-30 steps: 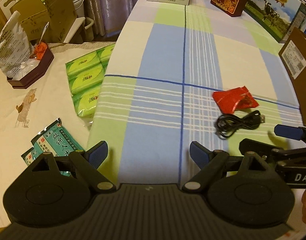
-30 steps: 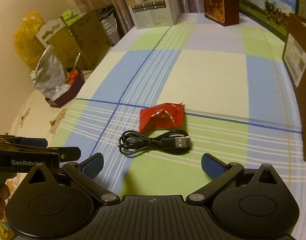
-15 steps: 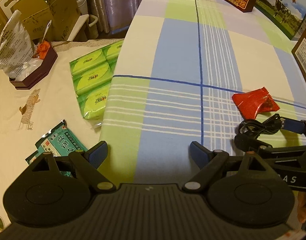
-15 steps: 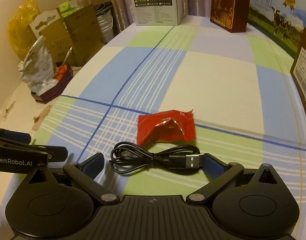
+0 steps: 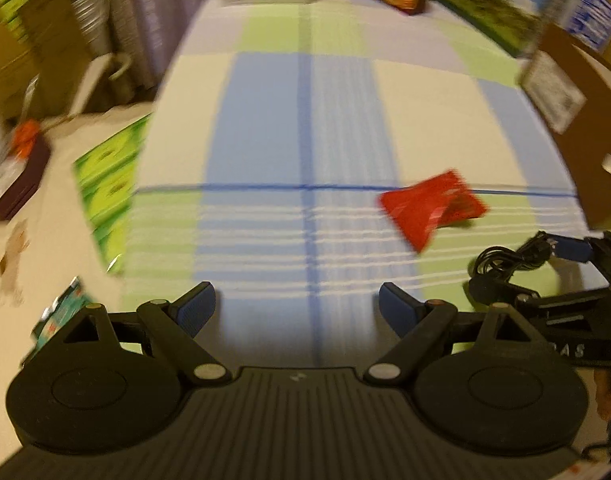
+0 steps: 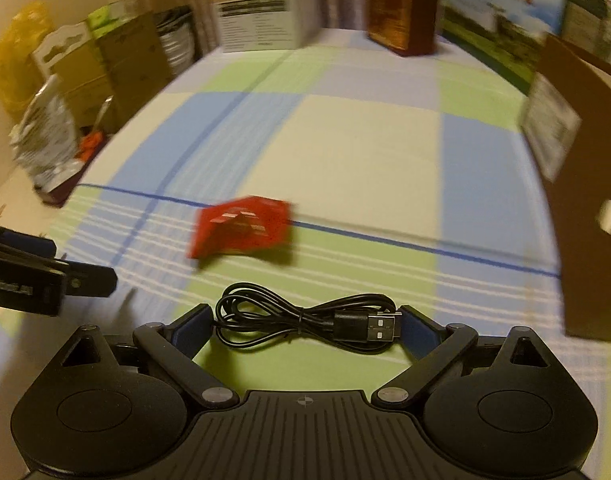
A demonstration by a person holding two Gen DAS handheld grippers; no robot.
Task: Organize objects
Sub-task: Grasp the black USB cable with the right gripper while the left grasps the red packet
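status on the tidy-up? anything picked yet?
Nothing put away yet. In hand: the right hand-held gripper is open around the cable, which lies on the cloth. Left: grasp and place it, then the red packet. The left hand-held gripper is open, empty.

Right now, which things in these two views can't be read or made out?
- Red packet: print unreadable, motion blur, both views.
- Brown box: cut by the right edge; its label is blurred.
- USB cable: its ends lie beside the right gripper pads; whether they touch is unclear.
- Left gripper: open over tablecloth; height unclear.
- Far boxes: text smeared.
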